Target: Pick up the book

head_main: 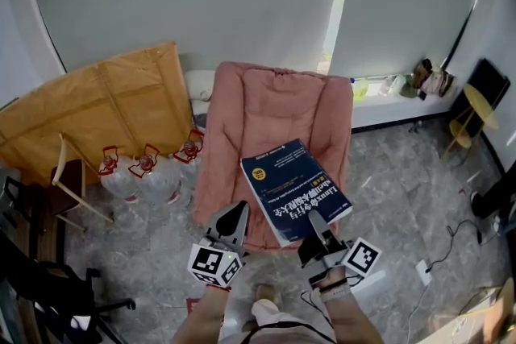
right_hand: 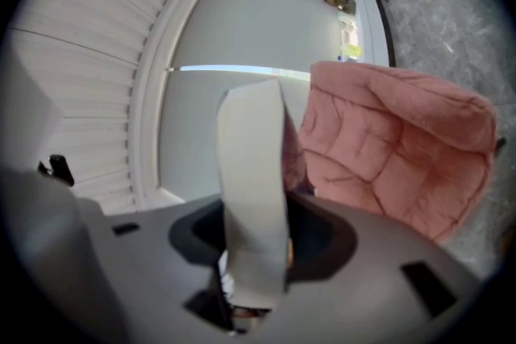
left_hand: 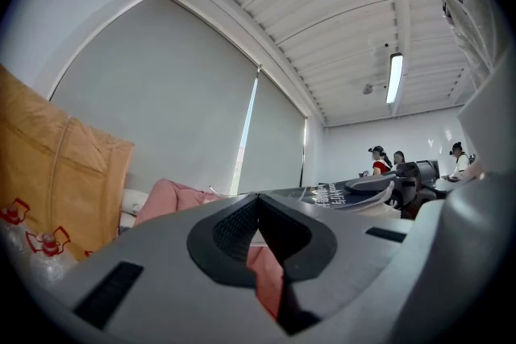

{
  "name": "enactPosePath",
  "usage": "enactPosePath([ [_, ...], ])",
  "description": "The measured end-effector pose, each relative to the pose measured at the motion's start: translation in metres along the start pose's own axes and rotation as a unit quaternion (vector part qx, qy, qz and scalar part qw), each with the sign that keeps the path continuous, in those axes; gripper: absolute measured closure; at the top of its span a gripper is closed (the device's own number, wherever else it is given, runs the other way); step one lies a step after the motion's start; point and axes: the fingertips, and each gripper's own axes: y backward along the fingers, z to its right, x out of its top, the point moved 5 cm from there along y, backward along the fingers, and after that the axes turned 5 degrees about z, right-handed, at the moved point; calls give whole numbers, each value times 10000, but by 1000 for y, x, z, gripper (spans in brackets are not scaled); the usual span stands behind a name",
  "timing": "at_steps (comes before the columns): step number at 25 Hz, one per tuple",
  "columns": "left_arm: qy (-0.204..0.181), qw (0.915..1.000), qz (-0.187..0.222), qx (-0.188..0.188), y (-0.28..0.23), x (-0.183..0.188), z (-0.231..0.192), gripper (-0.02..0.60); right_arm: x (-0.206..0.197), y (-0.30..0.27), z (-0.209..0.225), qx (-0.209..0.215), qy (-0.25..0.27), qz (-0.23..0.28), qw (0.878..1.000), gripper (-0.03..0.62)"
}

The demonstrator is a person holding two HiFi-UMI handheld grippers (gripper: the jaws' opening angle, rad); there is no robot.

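A dark blue book [head_main: 294, 188] with white print hangs above the front of a pink padded lounge chair [head_main: 274, 105]. My right gripper [head_main: 313, 225] is shut on its near edge. In the right gripper view the book's pale page edge [right_hand: 254, 197] stands upright between the jaws of the right gripper [right_hand: 254, 247]. My left gripper [head_main: 237, 215] is just left of the book, apart from it, its jaws together with nothing between them. In the left gripper view the left gripper [left_hand: 258, 201] points level, and the book [left_hand: 339, 193] shows at the right, flat and edge-on.
Several water bottles [head_main: 145, 169] with red handles stand left of the chair, beside a large cardboard sheet [head_main: 89, 105] and a wooden chair [head_main: 68, 181]. A yellow stool [head_main: 476, 113] is at the far right, and cables lie on the grey floor. People [left_hand: 379, 161] stand far off.
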Motion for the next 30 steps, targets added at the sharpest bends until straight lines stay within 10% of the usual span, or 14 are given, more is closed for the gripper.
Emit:
enactPosePath([
  [30, -16, 9999, -131, -54, 11, -2, 6, 574, -7, 11, 6, -26, -277, 50, 9996, 414],
])
